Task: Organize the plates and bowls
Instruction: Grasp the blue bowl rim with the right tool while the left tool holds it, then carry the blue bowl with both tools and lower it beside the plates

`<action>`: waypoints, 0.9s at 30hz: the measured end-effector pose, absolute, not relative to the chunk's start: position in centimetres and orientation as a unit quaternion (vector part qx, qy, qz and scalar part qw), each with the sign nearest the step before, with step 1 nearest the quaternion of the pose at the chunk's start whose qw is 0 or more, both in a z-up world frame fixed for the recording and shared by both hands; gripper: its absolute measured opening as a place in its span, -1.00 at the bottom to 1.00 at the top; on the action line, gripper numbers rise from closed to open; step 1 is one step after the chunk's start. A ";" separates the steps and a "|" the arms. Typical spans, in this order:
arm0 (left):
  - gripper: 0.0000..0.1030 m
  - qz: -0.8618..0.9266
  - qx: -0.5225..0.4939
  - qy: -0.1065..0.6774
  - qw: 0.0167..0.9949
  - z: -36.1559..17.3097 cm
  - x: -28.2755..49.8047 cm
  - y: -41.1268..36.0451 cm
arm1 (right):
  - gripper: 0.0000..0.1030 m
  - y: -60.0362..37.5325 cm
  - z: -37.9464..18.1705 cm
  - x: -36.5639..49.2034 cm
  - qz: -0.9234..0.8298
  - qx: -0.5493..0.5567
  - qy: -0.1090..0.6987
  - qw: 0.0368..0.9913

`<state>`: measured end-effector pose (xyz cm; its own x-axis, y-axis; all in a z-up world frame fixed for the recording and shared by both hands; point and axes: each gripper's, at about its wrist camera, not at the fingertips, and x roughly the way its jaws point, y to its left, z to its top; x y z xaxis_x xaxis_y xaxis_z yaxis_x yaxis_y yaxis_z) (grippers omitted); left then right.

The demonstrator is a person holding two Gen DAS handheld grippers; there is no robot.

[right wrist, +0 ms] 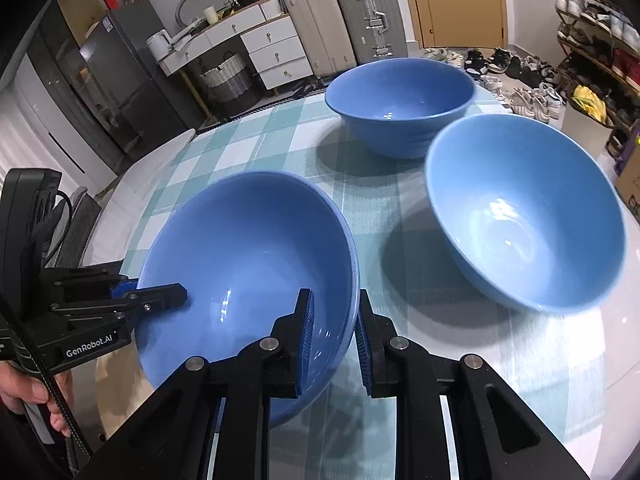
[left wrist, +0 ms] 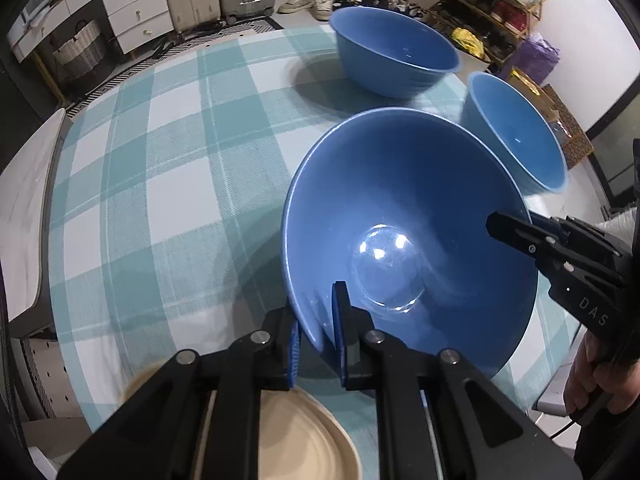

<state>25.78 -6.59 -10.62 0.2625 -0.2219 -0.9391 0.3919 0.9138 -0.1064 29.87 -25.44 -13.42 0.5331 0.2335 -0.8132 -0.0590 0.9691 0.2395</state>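
Table w/ teal-and-white checked cloth (left wrist: 160,184) (right wrist: 256,136) carries three blue bowls. Far bowl (left wrist: 394,50) (right wrist: 400,104) sits upright near the far edge. Second bowl (left wrist: 516,132) (right wrist: 524,212) stands to the right, apart from the far one, rim tilted in both views. Near bowl (left wrist: 408,232) (right wrist: 248,256) is closest to the cameras, tipped, held on two sides. Left gripper (left wrist: 318,344) (right wrist: 182,294) is clenched on the near bowl's rim at the near-left side: one pad inside, other outside the wall. Right gripper (right wrist: 334,344) (left wrist: 496,226) also pinches the same bowl's rim on its right side, one finger inside, one outside; pads look to be touching the wall. Beige plate (left wrist: 304,440) lies under the left gripper at the near edge, partly hidden.
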 end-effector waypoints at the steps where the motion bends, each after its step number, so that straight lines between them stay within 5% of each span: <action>1: -0.76 -0.197 0.076 0.575 0.790 -10.6 25.1 -6.8 | -0.61 -25.6 -13.1 29.1 0.081 0.091 0.474 0.872; 27: -0.66 -0.246 0.098 0.576 0.773 -12.7 13.1 -12.7 | -0.61 -31.2 -13.5 15.7 0.028 0.099 0.480 0.871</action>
